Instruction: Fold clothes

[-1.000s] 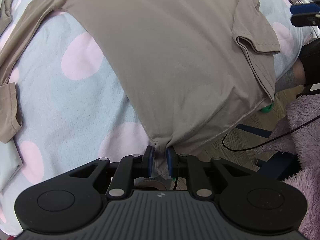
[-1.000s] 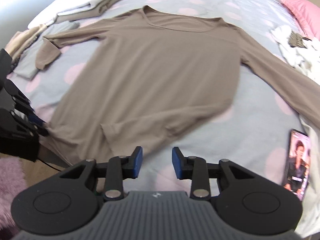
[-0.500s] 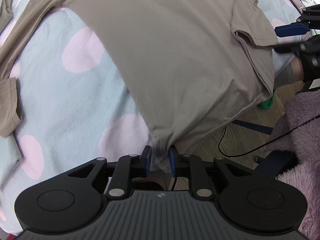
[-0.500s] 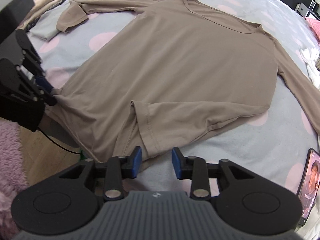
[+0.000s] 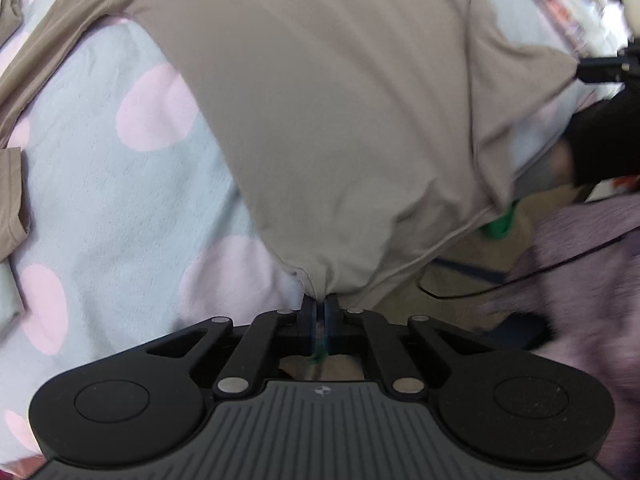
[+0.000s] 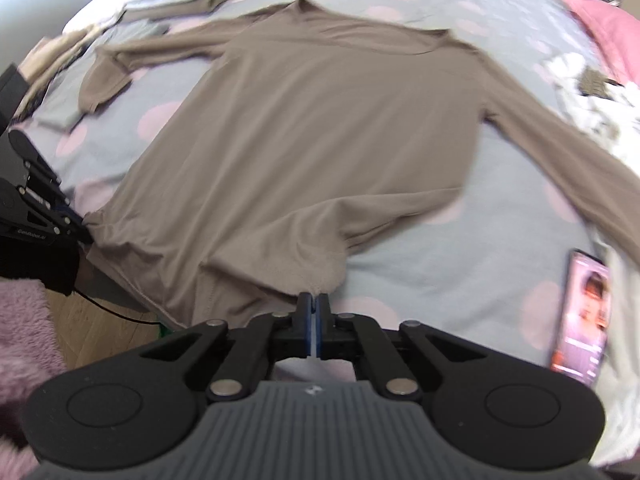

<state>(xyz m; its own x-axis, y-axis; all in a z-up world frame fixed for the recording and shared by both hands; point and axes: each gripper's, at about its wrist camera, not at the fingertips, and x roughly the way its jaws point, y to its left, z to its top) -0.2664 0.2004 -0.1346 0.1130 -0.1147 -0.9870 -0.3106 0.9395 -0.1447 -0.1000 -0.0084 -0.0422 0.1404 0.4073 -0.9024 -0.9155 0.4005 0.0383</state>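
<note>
Left wrist view first: my left jaws [image 5: 319,312] have just been closing and are now pinched on the bottom corner of the brown long-sleeve shirt [image 5: 340,112], with a little nub of hem bunched between them. That corner sits right at the edge of the bed [image 5: 132,216], with wood floor and a black cable [image 5: 460,294] just past it.

Right wrist view: my right jaws [image 6: 313,314] have just clamped down too, on the other bottom corner of the shirt. The rest of it lies spread flat on the dotted bedsheet, sleeves out to both sides. A phone [image 6: 580,316] lies on the bed near the right sleeve.

What worries me: both grips are on tiny bits of thin fabric, so a quick lift could slip one corner out and leave the fold lopsided. Also the right sleeve could drag the phone along.
</note>
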